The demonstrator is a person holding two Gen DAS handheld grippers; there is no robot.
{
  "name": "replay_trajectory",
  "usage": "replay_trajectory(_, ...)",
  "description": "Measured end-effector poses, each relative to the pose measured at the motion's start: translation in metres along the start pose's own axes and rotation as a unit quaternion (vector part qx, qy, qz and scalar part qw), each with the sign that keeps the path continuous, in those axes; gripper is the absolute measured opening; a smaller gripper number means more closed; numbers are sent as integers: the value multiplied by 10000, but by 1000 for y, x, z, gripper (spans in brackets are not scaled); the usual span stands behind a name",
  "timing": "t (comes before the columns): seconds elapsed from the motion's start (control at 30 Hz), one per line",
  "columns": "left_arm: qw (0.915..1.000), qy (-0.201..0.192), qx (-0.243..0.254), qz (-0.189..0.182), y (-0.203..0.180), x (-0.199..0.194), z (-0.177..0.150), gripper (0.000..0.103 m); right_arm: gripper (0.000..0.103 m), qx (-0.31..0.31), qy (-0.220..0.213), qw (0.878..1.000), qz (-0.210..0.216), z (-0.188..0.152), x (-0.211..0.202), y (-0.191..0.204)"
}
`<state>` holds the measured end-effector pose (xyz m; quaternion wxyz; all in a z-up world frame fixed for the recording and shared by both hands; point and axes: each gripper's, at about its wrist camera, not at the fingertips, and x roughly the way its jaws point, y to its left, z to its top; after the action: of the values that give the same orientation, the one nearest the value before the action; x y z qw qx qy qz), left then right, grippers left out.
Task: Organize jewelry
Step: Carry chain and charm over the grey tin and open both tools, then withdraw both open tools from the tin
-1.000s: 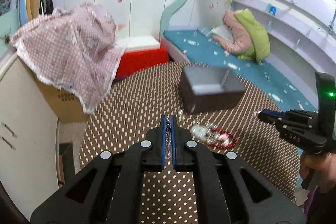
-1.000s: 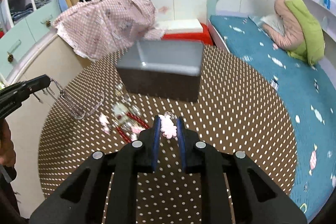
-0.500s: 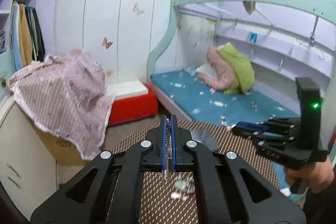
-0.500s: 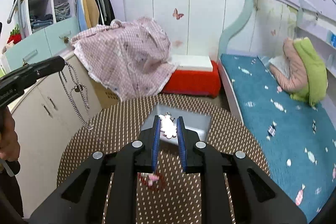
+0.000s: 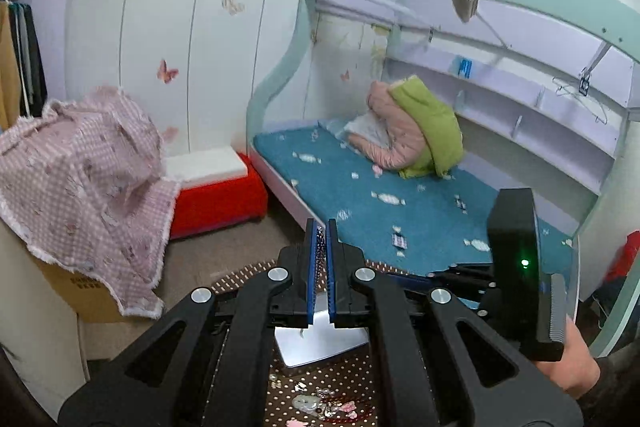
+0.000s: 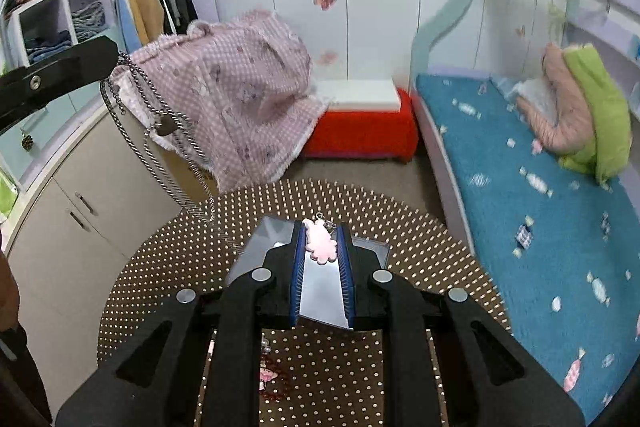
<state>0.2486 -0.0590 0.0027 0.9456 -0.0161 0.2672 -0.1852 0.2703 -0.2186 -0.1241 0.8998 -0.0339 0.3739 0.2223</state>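
Silver chain necklace [image 6: 160, 131] pinched in nearly closed left hand-held gripper [image 5: 320, 247], dangling over dotted worktop [image 6: 420, 239]. Pink charm [image 6: 320, 243] clamped between pads of right hand-held gripper [image 6: 321, 247], raised above grey box [image 6: 272, 231]. Red bead bracelet [image 6: 276, 383] lying on worktop below, both hand-held grippers held level

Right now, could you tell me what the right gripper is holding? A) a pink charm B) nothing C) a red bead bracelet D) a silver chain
A: the right gripper is shut on the pink charm above the box, while the chain hangs from the left gripper and the red bracelet lies on the table.
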Motion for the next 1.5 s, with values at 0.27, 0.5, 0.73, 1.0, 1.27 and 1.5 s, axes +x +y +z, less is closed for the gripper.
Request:
replay_trajectory(0.27, 9949, 784, -263, 569, 16, 62, -38, 47, 28, 253, 368, 9990, -17, -5, 32, -11)
replay_trajectory(0.5, 9907, 517, -452, 1172, 34, 43, -52, 97, 95, 530, -1, 9984, -174, -10, 14, -18)
replay_trajectory(0.73, 9845, 259, -379, 1694, 33, 14, -65, 98, 95, 678, -363, 9968, -220, -16, -10, -17)
replay_trajectory(1.0, 9819, 23, -461, 1836, 28, -19, -81, 98, 95, 699, -669, 9951, -201, -22, -41, -6)
replay_trajectory(1.27, 9796, -225, -552, 1920, 22, -56, -94, 98, 95, 644, -1098, 9914, -298, -30, -80, 10)
replay_trajectory(1.5, 9771, -366, -587, 2015, 16, -81, -108, 98, 95, 487, -1424, 9879, -382, -50, -111, 25)
